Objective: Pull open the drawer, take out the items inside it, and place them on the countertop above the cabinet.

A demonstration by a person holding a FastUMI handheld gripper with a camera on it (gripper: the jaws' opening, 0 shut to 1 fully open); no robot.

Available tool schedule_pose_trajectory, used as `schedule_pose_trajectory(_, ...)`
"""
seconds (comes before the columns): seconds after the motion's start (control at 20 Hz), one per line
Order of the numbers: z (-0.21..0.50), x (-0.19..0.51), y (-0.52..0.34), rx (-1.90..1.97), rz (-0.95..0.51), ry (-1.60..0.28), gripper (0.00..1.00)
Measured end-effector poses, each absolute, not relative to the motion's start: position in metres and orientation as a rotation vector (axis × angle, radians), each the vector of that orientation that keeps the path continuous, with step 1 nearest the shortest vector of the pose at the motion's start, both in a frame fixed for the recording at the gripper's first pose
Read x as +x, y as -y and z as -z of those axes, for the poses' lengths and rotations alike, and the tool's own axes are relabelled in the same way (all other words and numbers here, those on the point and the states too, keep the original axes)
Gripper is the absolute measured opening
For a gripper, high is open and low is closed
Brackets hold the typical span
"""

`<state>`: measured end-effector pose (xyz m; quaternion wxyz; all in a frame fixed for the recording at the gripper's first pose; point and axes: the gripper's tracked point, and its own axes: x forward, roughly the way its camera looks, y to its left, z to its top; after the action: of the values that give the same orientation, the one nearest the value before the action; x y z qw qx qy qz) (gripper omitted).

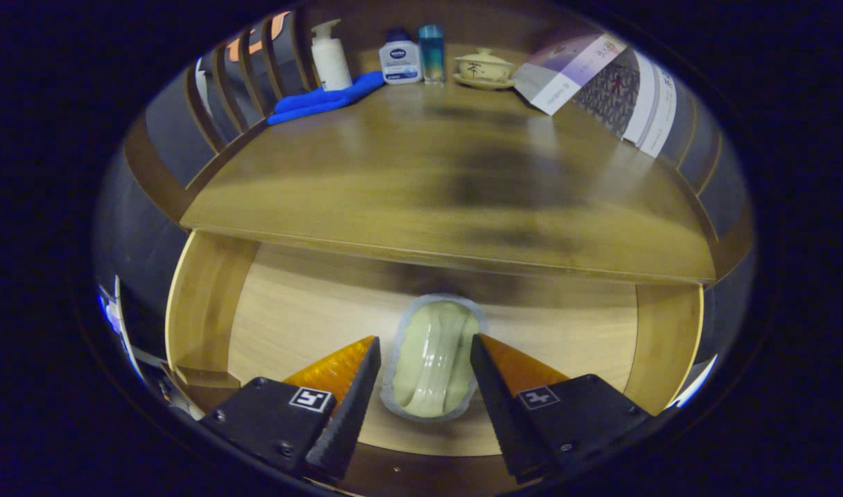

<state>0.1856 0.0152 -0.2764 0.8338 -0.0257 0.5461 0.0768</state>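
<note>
The wooden drawer [290, 324] is pulled open below the countertop [407, 179]. A pale green packet [431, 359] in a clear wrapper stands lengthwise between my fingers, over the drawer's light floor. My gripper [426, 342] is shut on it: the left finger lies along its left edge and the right finger presses its right edge. The packet's far end reaches toward the shadow under the countertop's front edge.
At the back of the countertop stand a white pump bottle [330, 55], a blue cloth [324, 102], a white and blue bottle [400, 62], a clear blue bottle [431, 54], a lidded cup on a saucer [484, 67] and a folded printed leaflet [594, 83]. Drawer side walls [204, 304] flank the fingers.
</note>
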Motion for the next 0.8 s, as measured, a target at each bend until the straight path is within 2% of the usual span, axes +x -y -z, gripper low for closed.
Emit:
schedule_pose_trajectory(0.15,0.280,0.185,-0.013,-0.038,-0.148,-1.189,0.70)
schedule_pose_trajectory(0.2,0.282,0.183,-0.013,-0.030,-0.153,-1.198,0.61)
schedule_pose_trajectory(0.25,0.284,0.184,-0.012,-0.024,-0.155,-1.201,0.58)
schedule_pose_trajectory(0.4,0.286,0.188,-0.008,-0.012,-0.139,-1.198,0.31)
schedule_pose_trajectory(0.55,0.284,0.184,-0.007,-0.025,-0.154,-1.213,0.23)
schedule_pose_trajectory(0.8,0.274,0.173,-0.002,-0.084,-0.176,-1.194,0.20)
